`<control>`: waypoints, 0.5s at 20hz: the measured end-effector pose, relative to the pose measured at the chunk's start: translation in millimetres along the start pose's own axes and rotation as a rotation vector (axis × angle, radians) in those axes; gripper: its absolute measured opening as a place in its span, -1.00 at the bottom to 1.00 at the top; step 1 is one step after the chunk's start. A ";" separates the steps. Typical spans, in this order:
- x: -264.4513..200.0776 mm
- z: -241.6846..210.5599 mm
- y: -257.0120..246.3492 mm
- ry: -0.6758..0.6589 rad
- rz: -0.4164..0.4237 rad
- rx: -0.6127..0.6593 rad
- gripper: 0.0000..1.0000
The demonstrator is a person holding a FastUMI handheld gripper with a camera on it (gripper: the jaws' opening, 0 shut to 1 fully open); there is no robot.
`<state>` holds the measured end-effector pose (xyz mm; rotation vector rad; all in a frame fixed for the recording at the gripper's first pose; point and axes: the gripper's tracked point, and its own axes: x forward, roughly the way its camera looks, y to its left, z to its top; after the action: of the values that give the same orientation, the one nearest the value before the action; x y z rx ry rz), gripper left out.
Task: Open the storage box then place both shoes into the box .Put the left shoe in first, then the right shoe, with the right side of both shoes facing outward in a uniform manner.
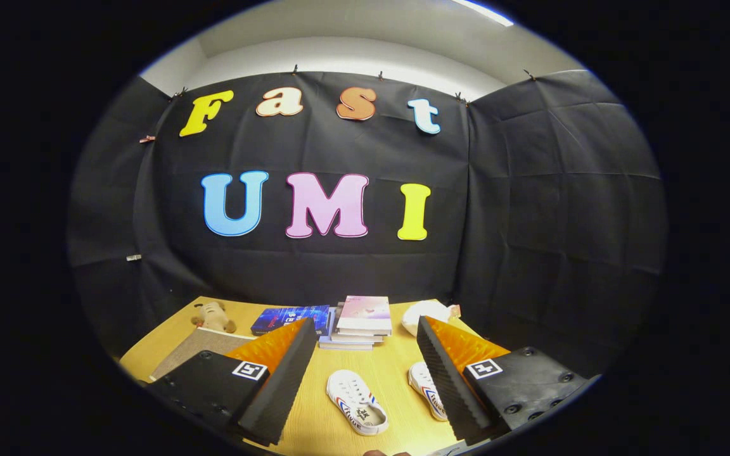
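Note:
Two white sneakers with red and blue side stripes lie on the wooden table [397,370]. One shoe [356,401] rests between my fingers, toe pointing away. The other shoe [425,389] lies against the inner side of the right finger, partly hidden by it. My gripper [365,373] is open, held above the table, its black ridged fingertips [289,373] wide apart with nothing between them but the table below. A greyish flat storage box [197,347] sits beyond the left finger, partly covered by it.
A stack of books [360,322] stands just beyond the fingers, with a blue book [289,318] to its left. A small plush toy [213,315] sits behind the box. A white rounded object [427,315] lies at the far right of the table.

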<state>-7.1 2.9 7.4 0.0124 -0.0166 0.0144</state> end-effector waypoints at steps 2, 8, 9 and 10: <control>-1.6 -2.8 1.0 0.008 0.007 0.002 0.95; 0.3 -11.2 0.8 0.040 0.028 0.027 0.95; 1.3 -13.9 0.8 0.050 0.033 0.032 0.95; 2.4 -17.6 1.2 0.061 0.040 0.037 0.95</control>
<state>-4.4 4.4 -10.1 0.0486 0.0449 0.0554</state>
